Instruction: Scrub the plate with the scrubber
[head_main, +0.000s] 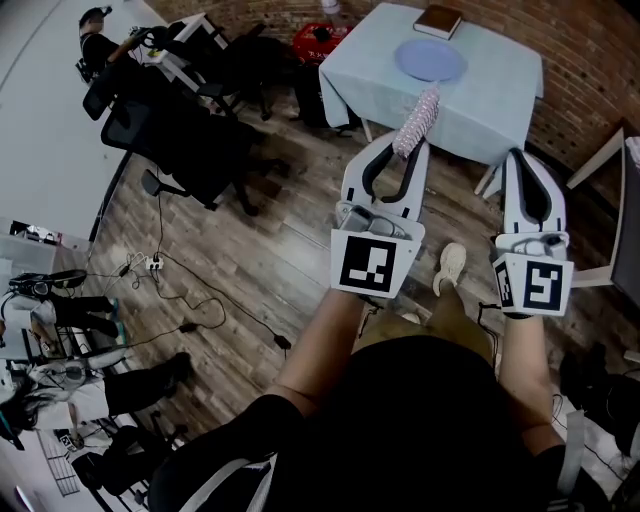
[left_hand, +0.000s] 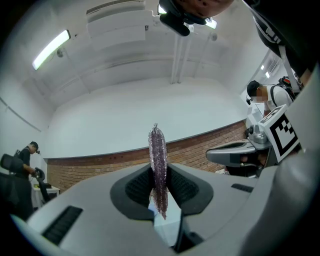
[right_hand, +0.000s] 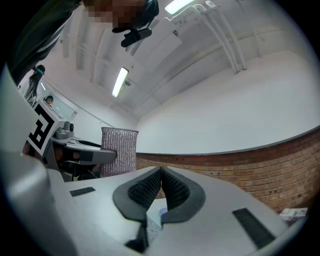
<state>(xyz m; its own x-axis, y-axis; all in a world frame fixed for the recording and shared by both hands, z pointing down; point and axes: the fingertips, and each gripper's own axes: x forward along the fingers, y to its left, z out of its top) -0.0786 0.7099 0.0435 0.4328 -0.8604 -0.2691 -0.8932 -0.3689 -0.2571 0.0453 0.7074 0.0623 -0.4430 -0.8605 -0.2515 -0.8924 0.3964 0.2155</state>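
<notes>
With the left gripper (head_main: 404, 152) clamped on the glittery purple mesh scrubber (head_main: 418, 120) and the right gripper (head_main: 527, 160) closed on nothing, the person would do best to step closer and rub flat circles on the round blue plate (head_main: 430, 60) near the far edge of the pale-blue-clothed table (head_main: 500, 100).

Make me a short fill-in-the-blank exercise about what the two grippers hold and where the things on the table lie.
1. The left gripper is shut on the scrubber, while the right gripper is shut on ___.
2. The plate lies on the table, and the scrubber is ___ touching it.
3. The brown book lies ___ the plate, not on it.

Missing words: nothing; not; beside
</notes>
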